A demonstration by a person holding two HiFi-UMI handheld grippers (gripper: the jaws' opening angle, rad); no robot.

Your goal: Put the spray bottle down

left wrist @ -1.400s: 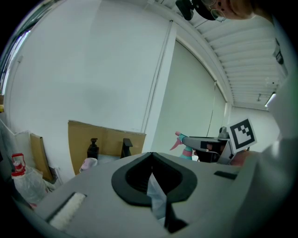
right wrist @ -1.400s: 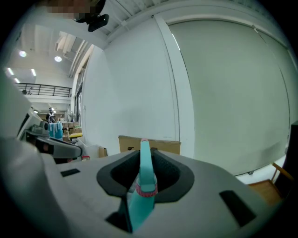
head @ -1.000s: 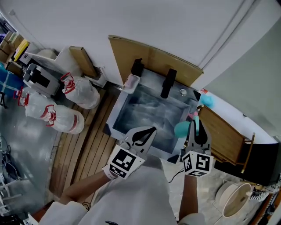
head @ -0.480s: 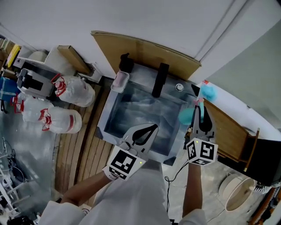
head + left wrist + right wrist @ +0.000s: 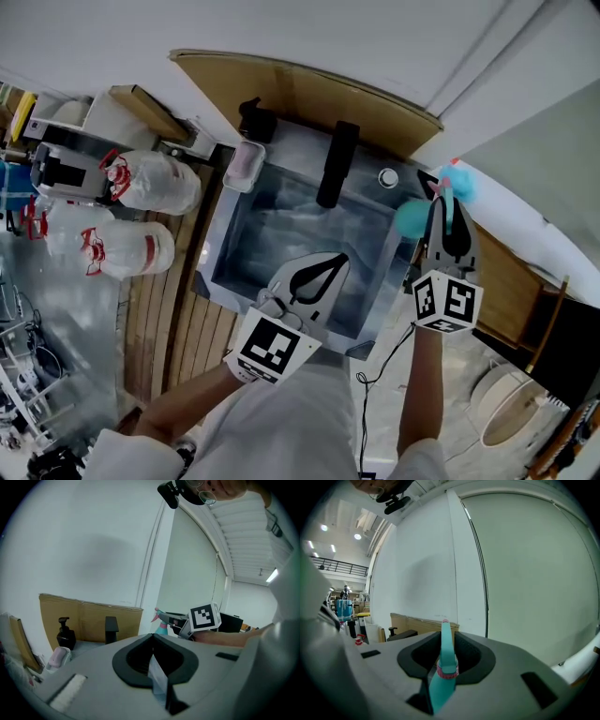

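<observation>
A teal spray bottle [image 5: 410, 217] with a pink nozzle tip hangs over the back right corner of the steel sink [image 5: 217, 246]. My right gripper [image 5: 442, 202] is shut on it, and in the right gripper view the bottle [image 5: 443, 677] stands upright between the jaws of that gripper [image 5: 443, 639]. The left gripper view shows the bottle [image 5: 162, 628] and right gripper beyond the sink. My left gripper [image 5: 329, 261] hovers over the sink's front edge with its jaws shut and nothing clearly held [image 5: 152, 637].
A black faucet [image 5: 333, 164], a black soap dispenser [image 5: 253, 117] and a pink dish [image 5: 242, 161] line the sink's back. Cardboard [image 5: 309, 89] leans behind them. A blue object [image 5: 462, 187] sits at the corner near the bottle. White bags [image 5: 150, 183] lie on the left.
My right gripper has carried the bottle from the sink's front right toward its back right corner, close to the blue object. The left gripper has stayed over the front edge.
</observation>
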